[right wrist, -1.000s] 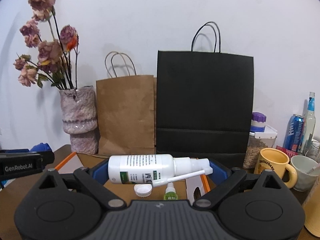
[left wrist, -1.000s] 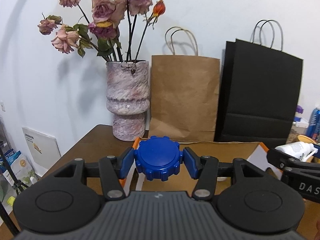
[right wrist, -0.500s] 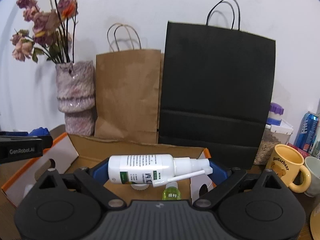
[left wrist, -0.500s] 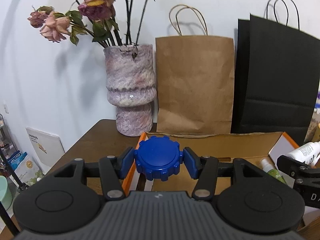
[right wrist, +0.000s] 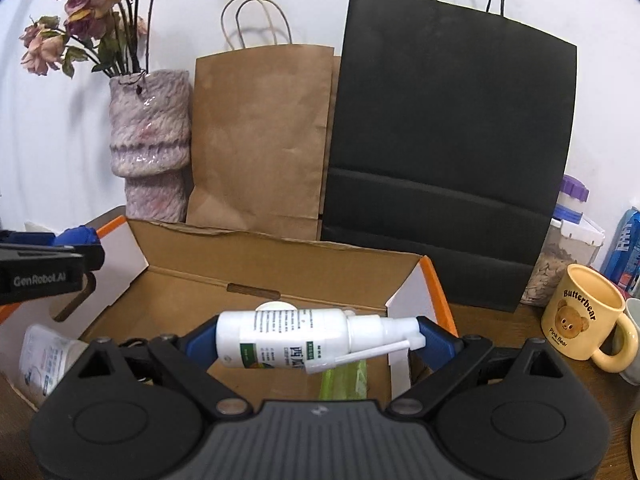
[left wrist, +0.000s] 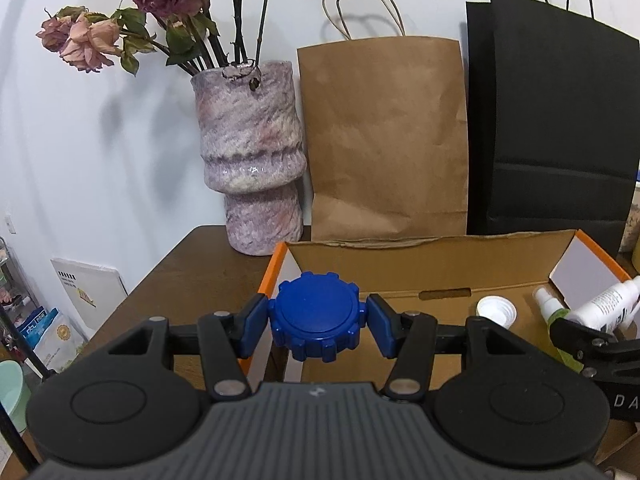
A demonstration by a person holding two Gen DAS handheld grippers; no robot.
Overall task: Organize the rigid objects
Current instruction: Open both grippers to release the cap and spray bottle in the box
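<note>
Left gripper (left wrist: 318, 316): matte black linkage arms with silver pivot screws, blue fingertip pads (left wrist: 251, 325), two round black housings with recessed discs left and right, ribbed grey body nearest the camera bearing a small pale logo. Right gripper (right wrist: 318, 338): same build, black triangular-cutout links, silver screws, blue pads (right wrist: 434, 340), ribbed grey body. White lettering "GenRobot.AI" on the left unit's black side, seen at far left of the right wrist view; "DA" partly visible on the right unit's side.
</note>
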